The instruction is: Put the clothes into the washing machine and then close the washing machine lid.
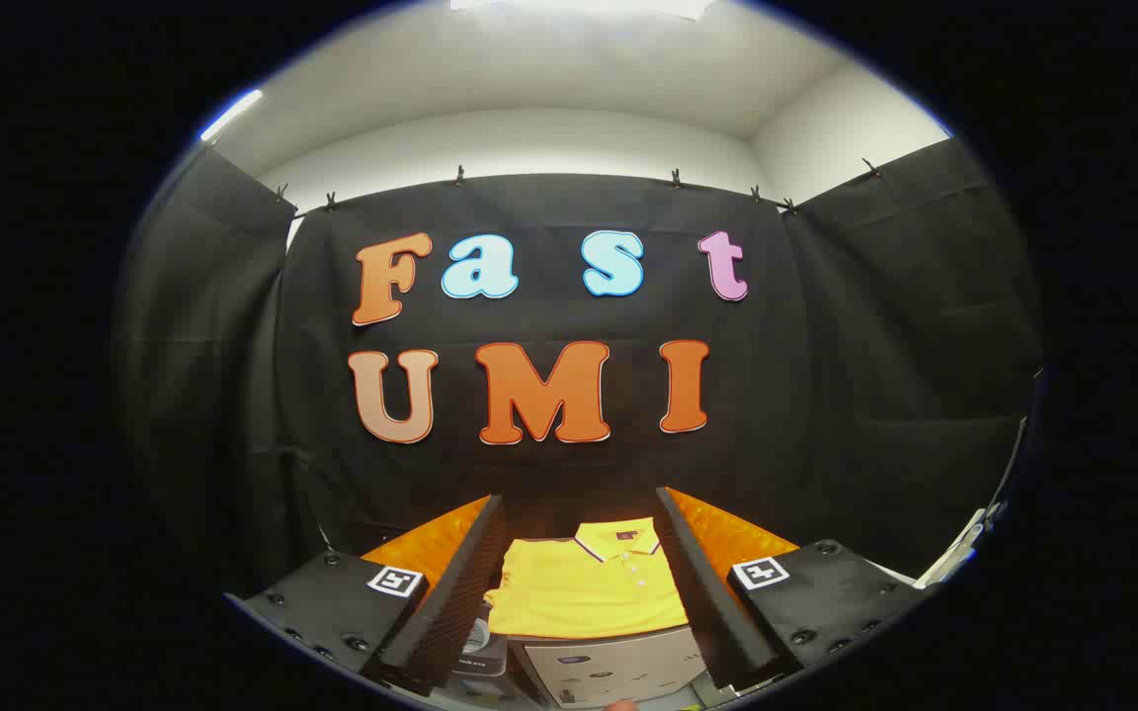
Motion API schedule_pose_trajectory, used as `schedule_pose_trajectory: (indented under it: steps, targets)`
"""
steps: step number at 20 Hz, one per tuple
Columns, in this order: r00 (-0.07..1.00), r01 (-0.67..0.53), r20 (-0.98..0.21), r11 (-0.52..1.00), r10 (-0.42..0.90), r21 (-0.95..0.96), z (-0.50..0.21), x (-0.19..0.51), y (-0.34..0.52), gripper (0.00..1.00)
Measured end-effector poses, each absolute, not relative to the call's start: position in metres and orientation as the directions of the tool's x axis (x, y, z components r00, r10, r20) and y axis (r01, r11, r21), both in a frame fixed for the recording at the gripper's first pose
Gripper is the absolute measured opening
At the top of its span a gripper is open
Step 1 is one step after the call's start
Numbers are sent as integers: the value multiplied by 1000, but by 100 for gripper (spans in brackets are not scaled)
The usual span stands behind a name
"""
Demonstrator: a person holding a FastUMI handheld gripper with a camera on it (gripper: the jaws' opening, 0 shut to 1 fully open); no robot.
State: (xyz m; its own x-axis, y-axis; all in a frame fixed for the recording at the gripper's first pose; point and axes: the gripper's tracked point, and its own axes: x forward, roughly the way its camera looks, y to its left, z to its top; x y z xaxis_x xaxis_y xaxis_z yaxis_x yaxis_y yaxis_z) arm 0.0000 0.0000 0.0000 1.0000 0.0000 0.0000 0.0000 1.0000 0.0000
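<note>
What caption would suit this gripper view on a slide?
Open gripper frames a folded yellow polo shirt lying just ahead, between its fingers, before the black booth wall.

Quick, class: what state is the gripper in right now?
Gripper: open, jaws spread wide, holding nothing; the folded yellow shirt lies ahead between them.

You see a folded yellow polo shirt [589,592] lying flat on a dark surface [539,525] against the booth's black cloth wall. Its collar points toward the wall. The shirt's near edge touches the light-coloured washing machine top [609,667].
</note>
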Motion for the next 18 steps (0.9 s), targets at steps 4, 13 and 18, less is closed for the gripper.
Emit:
schedule_pose_trajectory:
  steps: [4,13,18]
  targets:
    - [1000,-3,-3,1000,3,5,-2,0,2,98]
    - [1000,-2,-13,1000,2,-20,-3,2,8,98]
    - [1000,-6,-19,1000,6,-27,-5,5,14,98]
